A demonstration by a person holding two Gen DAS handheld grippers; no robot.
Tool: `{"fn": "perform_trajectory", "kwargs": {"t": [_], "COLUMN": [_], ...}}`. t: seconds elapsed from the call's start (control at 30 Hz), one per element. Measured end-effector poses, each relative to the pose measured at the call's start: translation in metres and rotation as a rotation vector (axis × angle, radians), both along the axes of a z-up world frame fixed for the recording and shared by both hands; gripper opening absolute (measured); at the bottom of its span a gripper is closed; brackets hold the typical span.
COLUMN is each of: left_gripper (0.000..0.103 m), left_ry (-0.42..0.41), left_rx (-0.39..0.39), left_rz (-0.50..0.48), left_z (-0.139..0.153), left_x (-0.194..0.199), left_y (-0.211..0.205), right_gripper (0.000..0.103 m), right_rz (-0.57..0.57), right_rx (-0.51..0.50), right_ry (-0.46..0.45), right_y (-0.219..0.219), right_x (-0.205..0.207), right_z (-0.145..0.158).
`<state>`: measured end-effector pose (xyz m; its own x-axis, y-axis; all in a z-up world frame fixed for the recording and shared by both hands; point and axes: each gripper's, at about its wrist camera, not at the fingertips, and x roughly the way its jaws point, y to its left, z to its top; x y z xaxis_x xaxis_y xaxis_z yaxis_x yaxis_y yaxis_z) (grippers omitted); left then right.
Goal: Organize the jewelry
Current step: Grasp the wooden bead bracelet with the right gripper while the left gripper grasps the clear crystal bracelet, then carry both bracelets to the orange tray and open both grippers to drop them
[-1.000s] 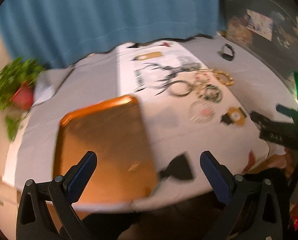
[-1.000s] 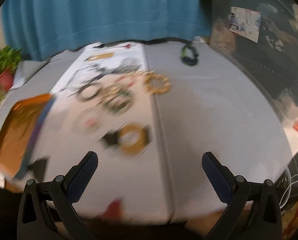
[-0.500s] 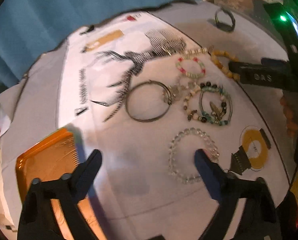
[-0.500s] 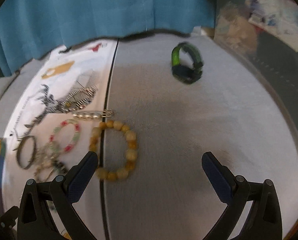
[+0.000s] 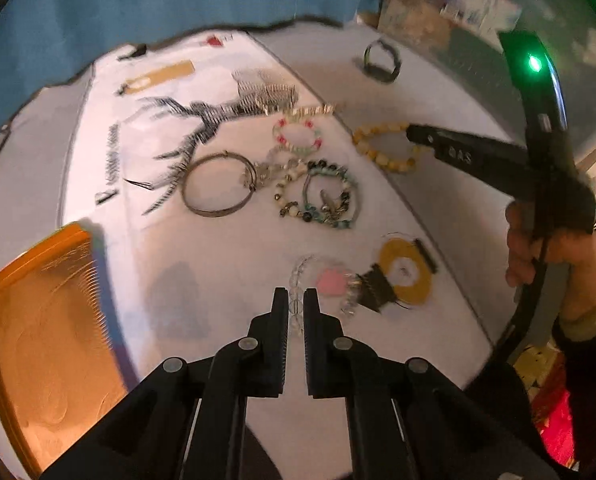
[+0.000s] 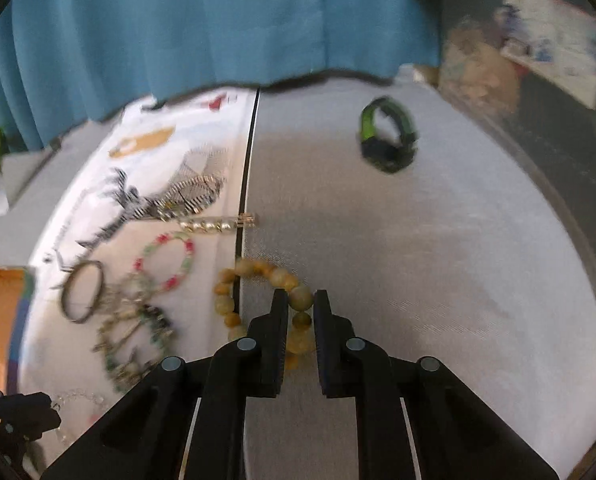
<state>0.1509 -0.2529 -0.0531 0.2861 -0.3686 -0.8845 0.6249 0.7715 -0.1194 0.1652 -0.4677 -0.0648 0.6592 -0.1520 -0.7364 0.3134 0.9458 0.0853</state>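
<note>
Clear glass-like beads of a bracelet (image 5: 298,304) sit pinched between the fingers of the left hand-held gripper (image 5: 296,302), whose jaws have just been closing and now stand almost together on that one strand; the rest of the clear bead bracelet loops round a pink tag (image 5: 331,282) on the white cloth, just beside a yellow ring piece (image 5: 405,272) with a dark comb-like fitting. At the same time the right hand-held gripper (image 6: 300,307) has just been closing too, and its jaws are clamped on the yellow bead bracelet (image 6: 258,276), which lies across the dark seam between the white cloth and the grey surface (image 6: 437,260). Between the two lie a pink-and-green bead bracelet (image 5: 298,136), a plain metal bangle (image 5: 218,184) and a tangle of mixed dark and turquoise beads (image 5: 325,196). An orange tray (image 5: 46,340) rests at the left edge of the cloth. A green-and-black band (image 6: 385,140) stands well apart at the far side of the grey surface, before a blue curtain (image 6: 218,20).
</note>
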Motion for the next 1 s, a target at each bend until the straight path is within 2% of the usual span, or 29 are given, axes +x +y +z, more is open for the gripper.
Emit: {"fn": "perform_trajectory", "kwargs": {"t": [0.23,0.47,0.67,1.0], "left_gripper": [0.005,0.005,0.005,0.005], "left_ry": [-0.077,-0.144,-0.176,-0.182], "left_rx": [-0.066,-0.103,-0.108,-0.123], "left_rz": [0.057,0.104,0.156,0.267], "left_z": [0.047,0.083,0.089,0.075], "left_x": [-0.035,-0.085,-0.132,-0.201], "left_y": [0.044,0.105,0.155,0.229], "right_gripper": [0.013,0.013,0.013,0.013], "right_rz": [0.065,0.171,0.267,0.405], "right_rx": [-0.022,-0.059,-0.039,-0.060], "right_ry": [-0.069,-0.117,-0.128,-0.084], "right_y": [0.037,0.105,0.172,0.267], "right_x": [-0.059,-0.124,-0.176,-0.250], "right_z": [0.045,0.083,0.097,0.088]}}
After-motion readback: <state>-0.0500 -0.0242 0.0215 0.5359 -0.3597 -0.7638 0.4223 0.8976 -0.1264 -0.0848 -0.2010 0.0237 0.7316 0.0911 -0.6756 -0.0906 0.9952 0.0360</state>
